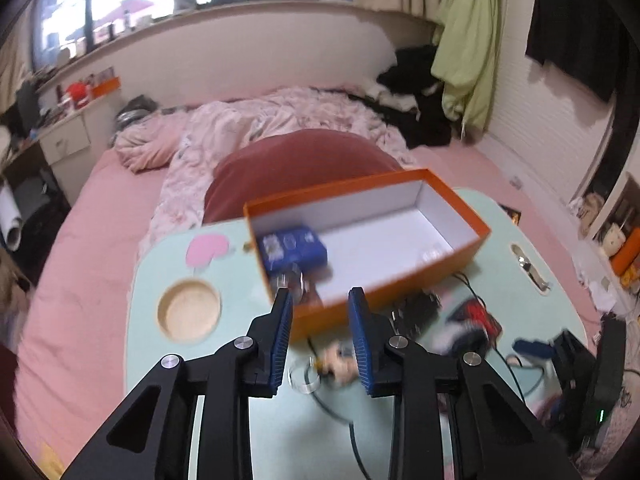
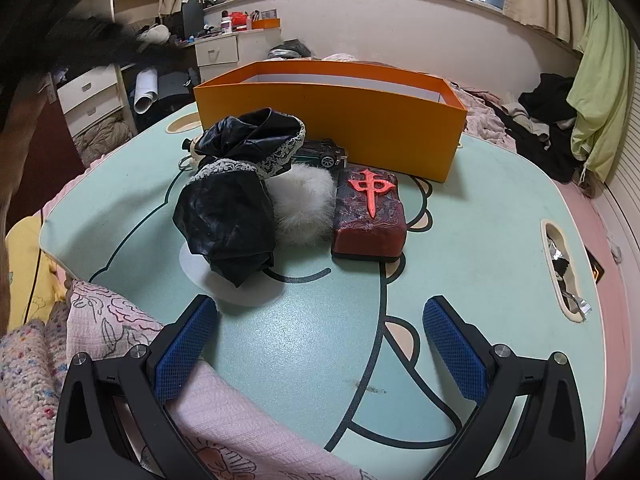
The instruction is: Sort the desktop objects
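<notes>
My left gripper (image 1: pixel 320 336) hangs above the pale mint-green worktop (image 1: pixel 148 280), its blue-padded fingers (image 1: pixel 280 336) part-way apart with nothing between them. No pad touches anything. Past the fingertips sits the open orange cardboard box with a white lining (image 1: pixel 384 304), set at an angle on the worktop. Inside it, at its left end, lies a blue rectangular packet (image 1: pixel 294 248), blurred, with something small and dark just beside it that I cannot make out. On the worktop below the left fingers I see a small pale figurine (image 1: pixel 336 360) and a clear ring (image 1: pixel 304 378), also blurred.

My right gripper (image 2: pixel 320 340) is low over the near edge of the same worktop (image 2: pixel 480 216), fingers (image 2: pixel 452 344) spread wide and empty. A pink quilted blanket (image 2: pixel 120 320) lies under its left finger. Ahead of it sits a crumpled black shiny garment with white lace trim (image 2: pixel 228 208), touching a white fluffy pompom (image 2: pixel 304 208). Just right of that is a dark red block bearing a raised red character (image 2: pixel 370 216). Behind these, a small dark toy car (image 2: pixel 324 152) rests against the orange box (image 2: pixel 332 120).
</notes>
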